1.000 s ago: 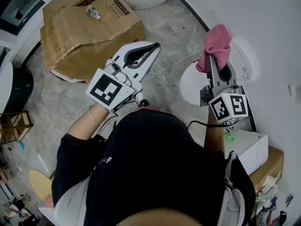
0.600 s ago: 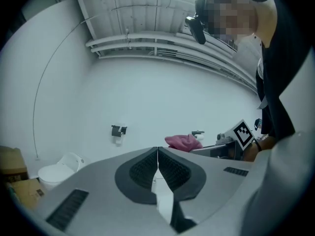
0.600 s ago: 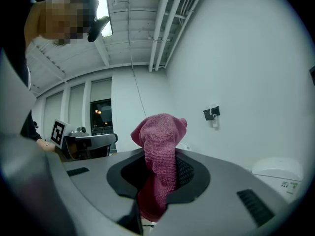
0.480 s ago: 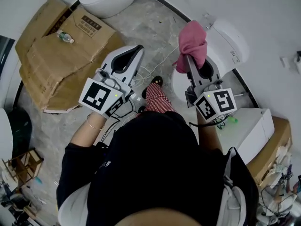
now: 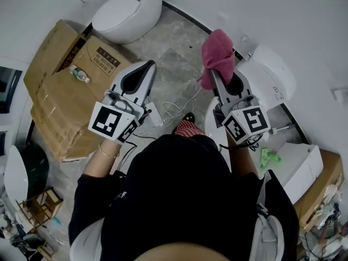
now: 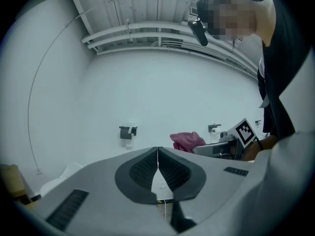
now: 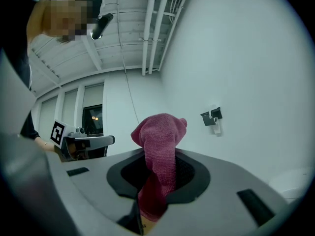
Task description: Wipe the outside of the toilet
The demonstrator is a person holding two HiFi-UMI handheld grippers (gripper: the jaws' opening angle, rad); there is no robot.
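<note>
The right claw [image 5: 220, 79] pinches a pink cloth [image 5: 217, 53] just beside the toilet [image 5: 272, 75]. The left claw [image 5: 142, 69], pressed together and empty, hangs near cardboard boxes [image 5: 60, 97] and a 2nd toilet [image 5: 128, 12].

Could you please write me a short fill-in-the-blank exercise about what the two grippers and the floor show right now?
The right hand-held gripper is shut on a ____ cloth.
The left hand-held gripper has its jaws together and holds ____.
A plastic bottle lies on top of a ____ box.
Missing words: pink; nothing; cardboard.
</note>
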